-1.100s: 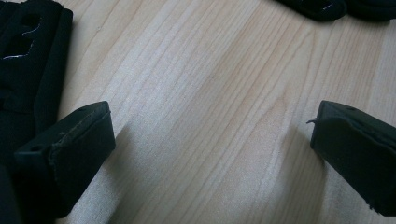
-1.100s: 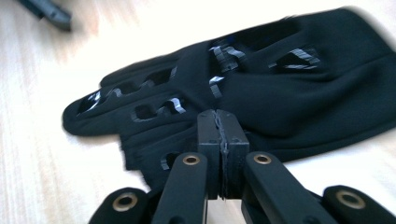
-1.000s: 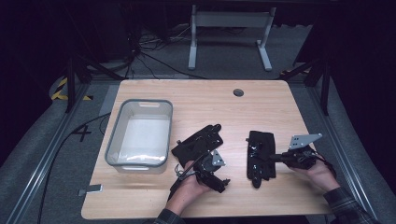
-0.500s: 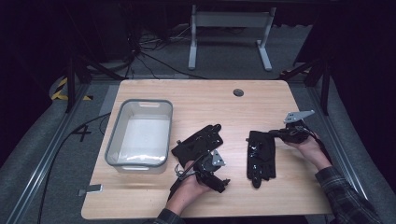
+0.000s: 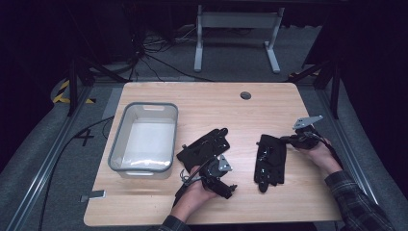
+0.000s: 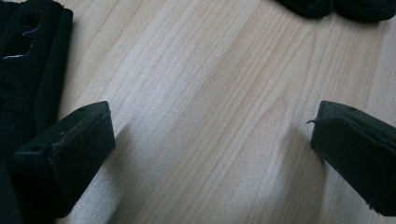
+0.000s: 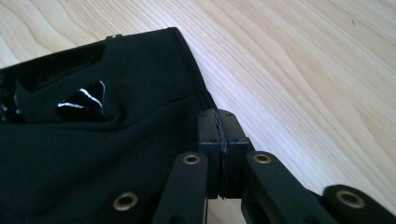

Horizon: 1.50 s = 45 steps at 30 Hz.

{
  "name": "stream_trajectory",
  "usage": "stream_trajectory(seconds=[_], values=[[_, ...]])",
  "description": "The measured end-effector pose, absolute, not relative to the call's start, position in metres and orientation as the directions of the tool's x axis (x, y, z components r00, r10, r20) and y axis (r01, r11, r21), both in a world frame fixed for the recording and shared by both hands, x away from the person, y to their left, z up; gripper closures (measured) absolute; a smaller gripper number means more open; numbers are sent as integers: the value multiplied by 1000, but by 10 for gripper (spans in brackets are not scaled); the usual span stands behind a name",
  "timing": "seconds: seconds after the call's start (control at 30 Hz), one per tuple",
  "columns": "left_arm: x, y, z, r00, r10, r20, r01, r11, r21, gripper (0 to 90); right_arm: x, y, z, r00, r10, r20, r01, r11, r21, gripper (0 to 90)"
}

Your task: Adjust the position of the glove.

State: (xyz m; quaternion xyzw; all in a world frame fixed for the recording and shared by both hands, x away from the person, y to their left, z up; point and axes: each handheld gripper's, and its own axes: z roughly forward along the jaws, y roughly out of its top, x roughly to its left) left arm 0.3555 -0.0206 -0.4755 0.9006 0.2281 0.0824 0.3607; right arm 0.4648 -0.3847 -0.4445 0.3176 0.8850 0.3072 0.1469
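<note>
High view first: I've got two black gloves on the tabletop (image 5: 288,103). The right glove (image 5: 270,159) lies at centre right of the frame, fingers toward the bottom edge. The left glove (image 5: 204,147) sits just left of centre, slanted, with its cuff toward the upper right. A grey bin (image 5: 144,139) stands at centre left, well apart from the right glove, near the left one.

My right gripper (image 5: 291,140) is at the right of the frame, its tip at the upper right edge of the right glove, the grey plate on top catching the light. My left gripper (image 5: 216,178) is low in the frame, just below the left glove, held in my left hand (image 5: 195,195).

Right gripper view: the jaws are pressed together, pad against pad, right at the glove's hem (image 7: 187,60). The black fabric covers the left half of this frame, bare wood the right half. I can't tell whether a bit of the hem is caught between the pads.

Left gripper view: the jaws stand spread wide, bare tabletop between them, nothing pinched. Black glove fabric (image 6: 28,60) lies at the upper left, beside the left-hand jaw
</note>
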Motion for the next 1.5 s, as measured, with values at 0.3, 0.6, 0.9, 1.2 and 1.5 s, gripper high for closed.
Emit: stream_trajectory(seconds=[0.3,0.6,0.9,1.2,1.5], values=[[356,-21,-475,882,471,-16,351,-636,687,1,434,-410,-443,-741,670,-43,503,597,625,900],[355,-21,-475,882,472,-18,354,-636,686,1,385,-424,-442,-751,659,-48,498,613,614,900],[355,-21,-475,881,473,-18,355,-635,686,1,342,-422,-444,-771,637,-31,488,620,614,900],[355,-21,-475,881,472,-18,355,-635,686,1,352,-393,-428,-814,580,-33,415,621,665,900],[355,-20,-475,881,472,-18,355,-635,686,1,373,-343,-425,-875,483,-39,334,659,674,900]])
